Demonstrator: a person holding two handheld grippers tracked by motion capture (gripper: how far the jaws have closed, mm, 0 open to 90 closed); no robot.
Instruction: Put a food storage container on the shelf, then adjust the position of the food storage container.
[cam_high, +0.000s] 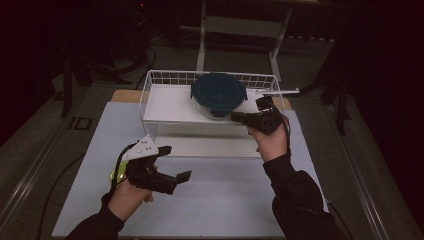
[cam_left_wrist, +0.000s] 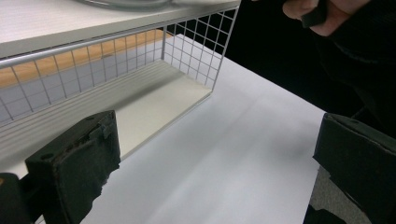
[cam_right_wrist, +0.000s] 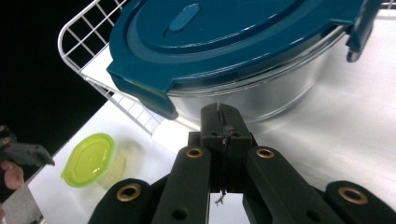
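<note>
Teal plastic forms the clip-on lid of a round clear glass container standing on the upper shelf of a white wire-mesh rack, toward its right end. The rack stands at the far side of a pale sheet covering the table.

The right gripper is held at the container's near side. In the right gripper view its two black jaws are pressed together with nothing between them, their tips just at the glass wall below the lid rim; whether they touch the glass cannot be told. The container's far side is cut off by the top of that view.

The left gripper hangs above the sheet in front of the rack, well apart from the container, its jaws standing wide with nothing between them.

A small container with a lime-green lid shows in the right gripper view, blurred, on the sheet; in the high view a green patch of it shows behind the left hand.

No label, brand or writing can be read anywhere. The surroundings are dark; a metal frame behind the table is dimly visible.
</note>
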